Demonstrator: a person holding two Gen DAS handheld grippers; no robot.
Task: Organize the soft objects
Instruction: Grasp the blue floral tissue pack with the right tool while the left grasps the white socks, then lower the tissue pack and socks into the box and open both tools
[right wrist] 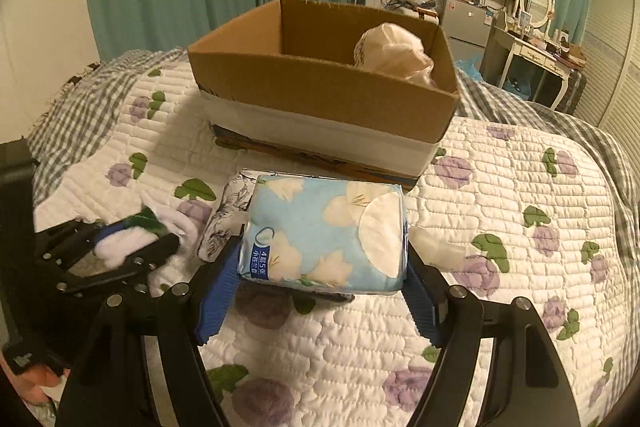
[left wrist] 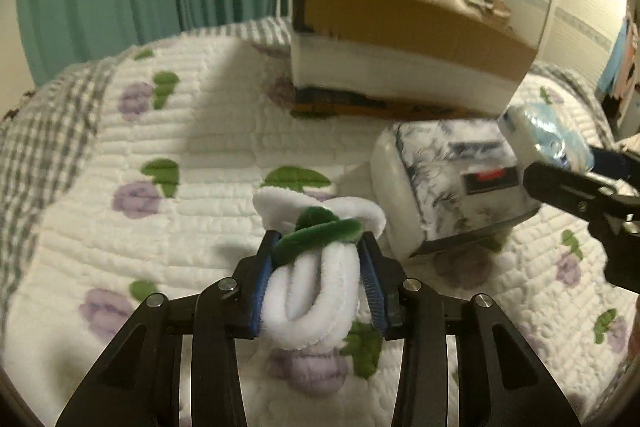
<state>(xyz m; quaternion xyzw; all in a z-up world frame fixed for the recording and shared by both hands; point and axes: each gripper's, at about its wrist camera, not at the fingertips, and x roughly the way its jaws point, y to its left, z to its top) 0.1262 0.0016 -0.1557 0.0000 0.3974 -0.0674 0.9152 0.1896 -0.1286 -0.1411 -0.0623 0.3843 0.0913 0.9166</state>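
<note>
Left wrist view had the left gripper (left wrist: 318, 281) clamped on a folded white fleece cloth with a green velvet band looped round it (left wrist: 316, 267), blue pads squeezing both sides, the bundle held above the white quilted bedspread with purple flowers and green leaves (left wrist: 192, 147). Just to its right lay a white tissue pack with a dark ink-style floral print (left wrist: 448, 187) on the quilt, and further back stood the open brown cardboard box with a white band round its base (left wrist: 400, 39).

The right wrist view showed the right gripper (right wrist: 324, 267) closed on a light blue plastic tissue pack printed with white flowers (right wrist: 324, 235), held just off the bed and partly over that ink-print pack (right wrist: 226, 211). The box (right wrist: 320, 95) sat straight ahead, near but not reached, with one crumpled pale cream soft item (right wrist: 394, 53) already in its far right corner (couldn't tell what it was, maybe a bag or cloth).

So progress-wise, I'd say early-to-middle: one thing boxed, two lifted and on their way, and the ink-print pack was untouched on the quilt. Both held things needed carrying over the rim and dropping in, then that last pack.
</note>
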